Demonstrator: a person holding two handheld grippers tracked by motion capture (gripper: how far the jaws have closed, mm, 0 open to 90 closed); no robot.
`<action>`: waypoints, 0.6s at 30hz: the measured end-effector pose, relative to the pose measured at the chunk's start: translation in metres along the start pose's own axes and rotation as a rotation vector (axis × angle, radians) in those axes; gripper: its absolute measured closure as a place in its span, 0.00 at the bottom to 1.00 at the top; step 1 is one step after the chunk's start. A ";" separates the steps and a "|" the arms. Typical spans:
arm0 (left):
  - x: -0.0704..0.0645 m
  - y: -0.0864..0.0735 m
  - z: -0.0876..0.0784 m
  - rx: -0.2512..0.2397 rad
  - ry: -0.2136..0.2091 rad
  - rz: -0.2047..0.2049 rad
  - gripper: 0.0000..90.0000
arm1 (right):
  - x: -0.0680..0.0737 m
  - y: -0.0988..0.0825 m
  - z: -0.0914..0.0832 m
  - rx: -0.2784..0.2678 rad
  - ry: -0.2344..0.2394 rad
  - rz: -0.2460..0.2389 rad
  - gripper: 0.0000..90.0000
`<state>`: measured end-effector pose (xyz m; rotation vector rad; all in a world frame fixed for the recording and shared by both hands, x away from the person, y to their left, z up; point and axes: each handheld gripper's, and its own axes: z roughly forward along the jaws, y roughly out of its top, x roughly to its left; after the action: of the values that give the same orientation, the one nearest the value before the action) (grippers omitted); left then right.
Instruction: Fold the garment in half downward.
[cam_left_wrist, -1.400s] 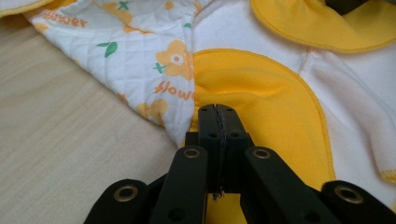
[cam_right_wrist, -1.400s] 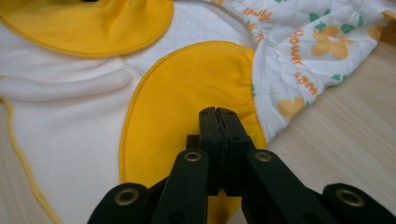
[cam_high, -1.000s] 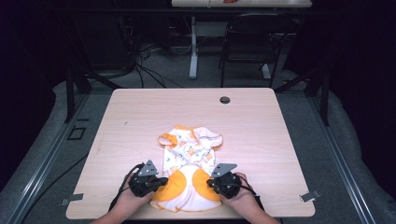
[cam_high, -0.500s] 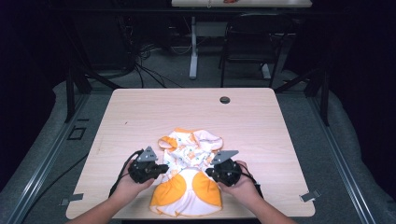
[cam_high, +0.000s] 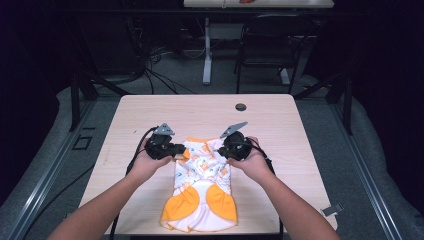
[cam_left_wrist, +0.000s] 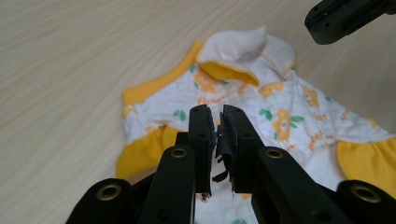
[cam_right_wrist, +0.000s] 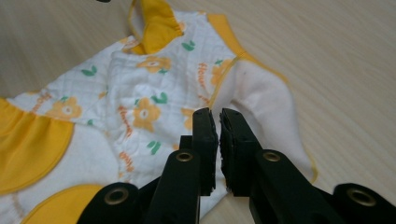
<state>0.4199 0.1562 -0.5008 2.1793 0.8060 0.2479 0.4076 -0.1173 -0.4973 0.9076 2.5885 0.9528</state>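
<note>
Here the step in hand looks like the laying-out of a small baby garment (cam_high: 202, 192), white with orange flowers and yellow trim, which lies lengthwise on the wooden table (cam_high: 280, 120), its yellow-panelled hem toward the near edge and its collar end pointing away. Starting at the left, the left hand (cam_high: 145, 162) comes in from the bottom with the forearm angled inward and holds the left gripper (cam_high: 176, 151) level, pointing toward the garment's upper left shoulder. In the left gripper view its jaws have just been opening and now stand a narrow slit apart, with no cloth between them and the garment lying flat below; so the grip is let go. In the middle the top of the garment looks a little rumpled around the collar and the sleeves. At the right, the right hand (cam_high: 252, 162) mirrors the other, forearm angled inward, and the right gripper (cam_high: 224, 151) points at the upper right shoulder. Its jaws have likewise just been opening, parted by a thin gap above the white sleeve, pinching nothing. I judge the next move calls for a fresh pinch at both sleeves or shoulders, made evenly, to smooth or fold the piece.
</note>
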 end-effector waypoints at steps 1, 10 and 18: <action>0.003 0.003 0.002 0.003 0.004 -0.002 0.91 | -0.003 0.003 0.001 0.000 0.002 0.005 0.93; 0.021 0.023 0.018 -0.009 0.041 -0.025 0.89 | -0.025 0.024 0.018 0.017 0.013 0.033 0.92; 0.034 0.026 0.029 0.011 0.050 -0.049 0.87 | -0.034 0.034 0.031 0.039 0.021 0.029 0.90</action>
<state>0.4708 0.1466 -0.5043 2.1685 0.8893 0.2754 0.4625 -0.1026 -0.4985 0.9533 2.6264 0.9273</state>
